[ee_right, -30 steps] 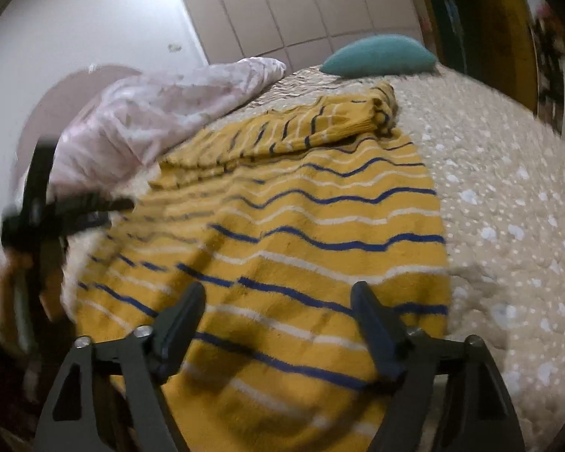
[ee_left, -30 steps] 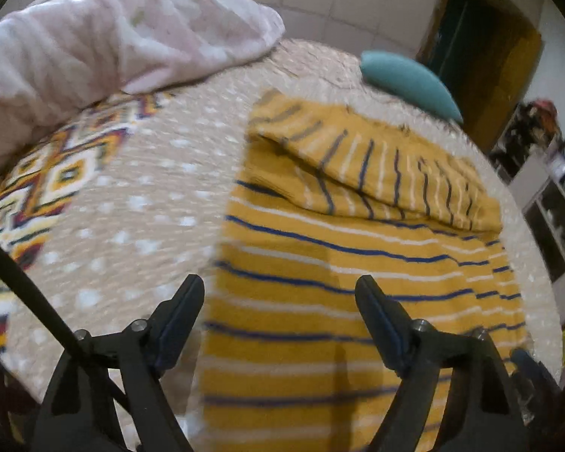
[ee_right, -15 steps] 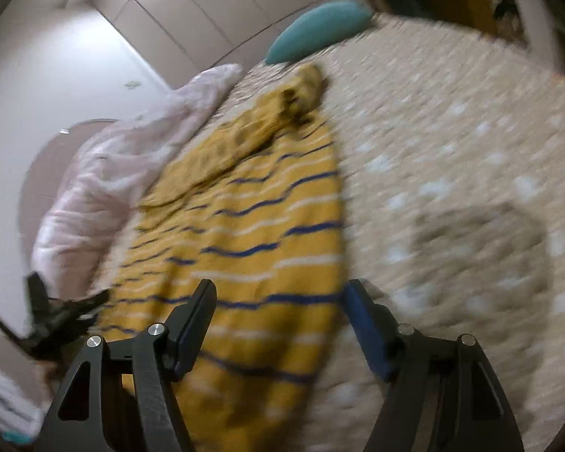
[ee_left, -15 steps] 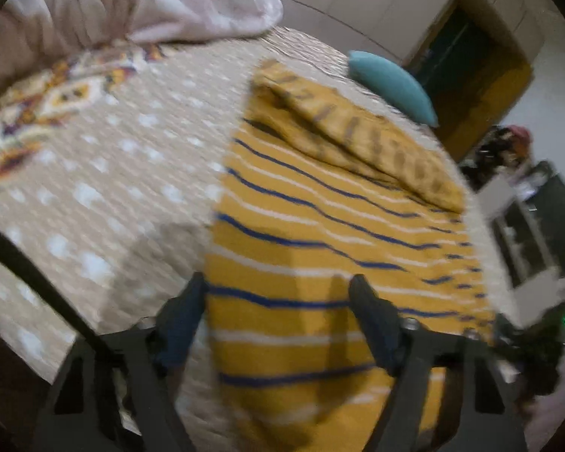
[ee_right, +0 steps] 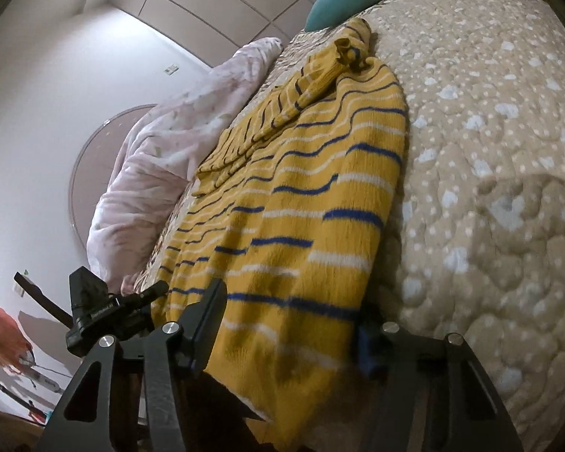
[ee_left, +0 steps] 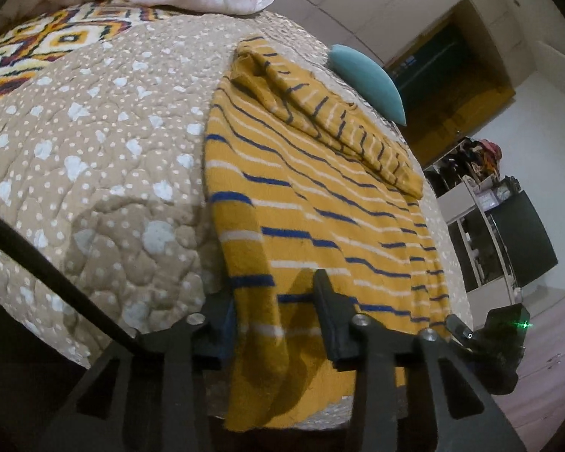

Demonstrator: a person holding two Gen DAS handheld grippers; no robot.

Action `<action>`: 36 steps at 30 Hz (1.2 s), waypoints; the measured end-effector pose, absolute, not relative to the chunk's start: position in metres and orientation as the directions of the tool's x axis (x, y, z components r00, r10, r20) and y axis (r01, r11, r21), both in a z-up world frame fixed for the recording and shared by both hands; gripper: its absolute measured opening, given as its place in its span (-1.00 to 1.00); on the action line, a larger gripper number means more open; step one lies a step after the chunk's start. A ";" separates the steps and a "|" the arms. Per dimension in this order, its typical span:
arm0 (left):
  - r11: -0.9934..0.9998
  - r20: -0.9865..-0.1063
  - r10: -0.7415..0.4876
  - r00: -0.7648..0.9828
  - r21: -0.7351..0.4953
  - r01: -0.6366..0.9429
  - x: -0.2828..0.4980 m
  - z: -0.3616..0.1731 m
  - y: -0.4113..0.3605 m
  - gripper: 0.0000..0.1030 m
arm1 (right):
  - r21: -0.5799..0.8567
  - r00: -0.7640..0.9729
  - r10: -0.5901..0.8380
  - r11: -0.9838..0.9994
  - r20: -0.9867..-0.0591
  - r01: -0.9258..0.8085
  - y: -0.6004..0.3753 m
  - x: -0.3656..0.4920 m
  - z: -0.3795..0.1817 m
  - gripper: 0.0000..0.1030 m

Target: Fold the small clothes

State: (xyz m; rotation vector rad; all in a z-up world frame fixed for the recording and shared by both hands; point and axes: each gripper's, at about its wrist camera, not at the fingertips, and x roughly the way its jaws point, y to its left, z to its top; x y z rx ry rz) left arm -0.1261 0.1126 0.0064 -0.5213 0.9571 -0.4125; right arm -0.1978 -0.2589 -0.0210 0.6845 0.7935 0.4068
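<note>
A mustard-yellow sweater [ee_left: 320,196] with blue and white stripes lies flat on the bed, its sleeves folded across the far end. Its near hem hangs over the bed's edge. My left gripper [ee_left: 275,312] is open, with its fingers either side of the hem's left corner, one finger beside the cloth and one on top of it. My right gripper [ee_right: 290,324] is open and straddles the hem's right corner of the sweater [ee_right: 305,196]. Neither pair of jaws has closed on the cloth.
The bed has a beige dotted quilt [ee_left: 94,143] [ee_right: 489,132]. A pink duvet [ee_right: 162,158] is bunched at the left side, and a teal pillow [ee_left: 369,79] lies at the far end. Shelves and a dark screen [ee_left: 516,233] stand on the right.
Both grippers have dropped low to the bed's near edge and moved apart to the sweater's two hem corners. Their jaws have narrowed around the hem cloth.
</note>
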 end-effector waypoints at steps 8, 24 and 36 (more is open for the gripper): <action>0.838 -0.672 -0.511 0.535 -0.527 0.139 -0.137 0.012 0.093 0.29 | 0.736 0.636 0.597 0.674 -0.489 -0.066 -0.262 -0.214 -0.028 0.15; 0.832 -0.678 -0.483 0.555 -0.552 0.050 -0.144 0.033 0.125 -0.82 | 0.698 0.616 0.553 0.716 -0.562 -0.005 -0.257 -0.206 -0.025 -0.80; 0.839 -0.620 -0.503 0.602 -0.517 0.169 -0.213 0.083 0.126 -0.83 | 0.697 0.653 0.582 0.708 -0.484 -0.114 -0.268 -0.280 0.031 -0.84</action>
